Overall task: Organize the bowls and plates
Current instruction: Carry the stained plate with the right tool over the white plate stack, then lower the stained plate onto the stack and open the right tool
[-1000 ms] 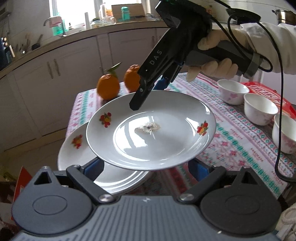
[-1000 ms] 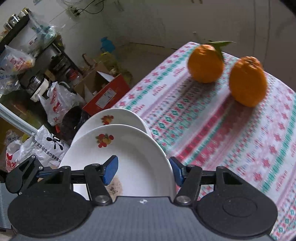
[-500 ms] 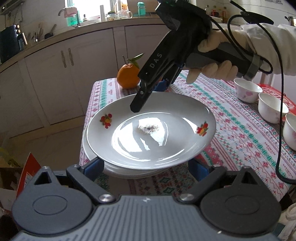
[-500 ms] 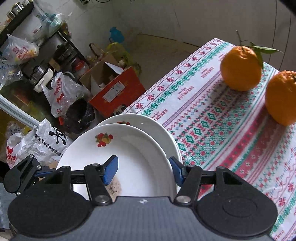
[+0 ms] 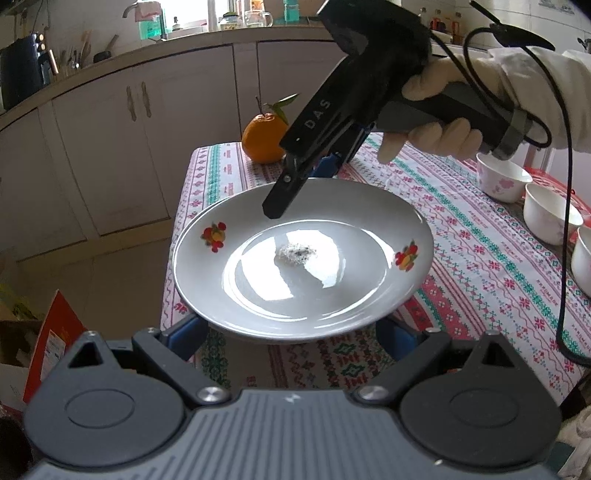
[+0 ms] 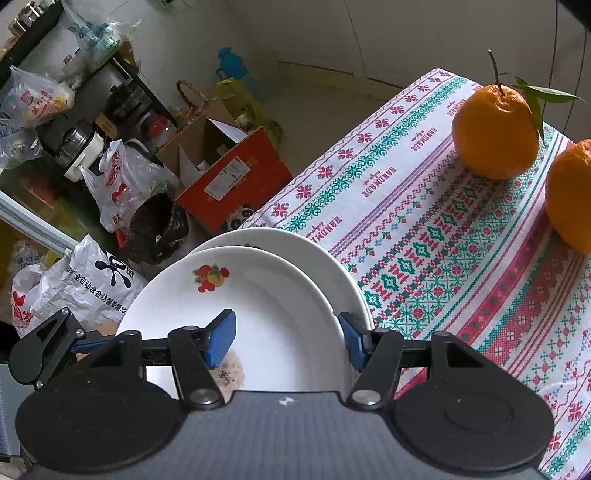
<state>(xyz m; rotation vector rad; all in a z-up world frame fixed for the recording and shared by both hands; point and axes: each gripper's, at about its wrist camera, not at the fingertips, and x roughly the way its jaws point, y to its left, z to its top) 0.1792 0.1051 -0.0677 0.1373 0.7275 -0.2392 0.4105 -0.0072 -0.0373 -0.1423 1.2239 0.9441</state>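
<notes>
Right hand-held gripper [image 6: 284, 338] clamps top plate [image 6: 280, 314] rim (over second plate [image 6: 332, 258]); left hand-held gripper [image 5: 291, 334] unclear

Cream cabinet doors with slim metal handles [image 5: 136, 99] run under a long pale kitchen counter [image 5: 192, 40] along the far wall. Daylight pours through a bright window [image 5: 221, 7] above it, where a teal plastic bottle [image 5: 291, 9] and a clear glass jug [image 5: 256, 16] stand on the sill. A dark blue appliance [image 5: 18, 70] sits at the counter's left end. The floor is plain beige tile [image 5: 122, 280]. Beside the tabletop's patterned red-and-green woven cloth [image 6: 424, 221], an open red cardboard box [image 6: 232, 177] rests on the floor, near printed white plastic bags [image 6: 92, 284] and a dark metal shelf rack crowded with pots and jars [image 6: 110, 99].
</notes>
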